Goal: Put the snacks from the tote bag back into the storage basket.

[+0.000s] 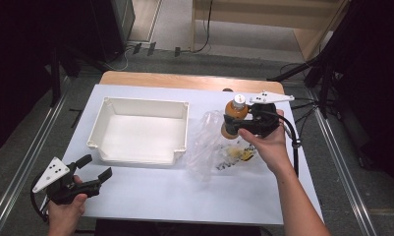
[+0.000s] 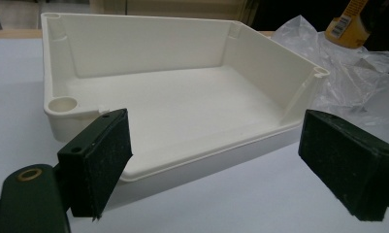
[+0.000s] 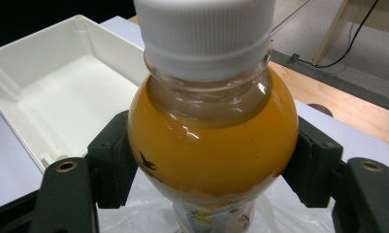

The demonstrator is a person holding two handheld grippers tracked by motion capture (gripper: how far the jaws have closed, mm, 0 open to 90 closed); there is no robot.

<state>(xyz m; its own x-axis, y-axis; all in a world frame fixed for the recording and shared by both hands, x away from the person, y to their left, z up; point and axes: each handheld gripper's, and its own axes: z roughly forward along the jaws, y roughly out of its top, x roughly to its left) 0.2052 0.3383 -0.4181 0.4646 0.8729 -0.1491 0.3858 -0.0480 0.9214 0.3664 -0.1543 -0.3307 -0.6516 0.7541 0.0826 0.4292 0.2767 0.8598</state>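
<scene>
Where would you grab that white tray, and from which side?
Probably by a side wall of the tray, coming from above with one jaw inside and one outside. The tray is far wider than the open left gripper, but its walls are thin, upright and bare, so a rim pinch should fit.

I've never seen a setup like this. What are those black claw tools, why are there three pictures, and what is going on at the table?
No robot here: a person holds a hand tool with two black jaws in each hand. The high view looks down on the table from above. The other two pictures come from small cameras riding on the tools, looking along their jaws.

On the table sit a white tray, with nothing in it, and a crumpled clear plastic bag.

The right gripper is clamped on a bottle of orange drink with a white cap, held above the bag. The left gripper stands open, holding nothing, near the tray's front corner.
</scene>
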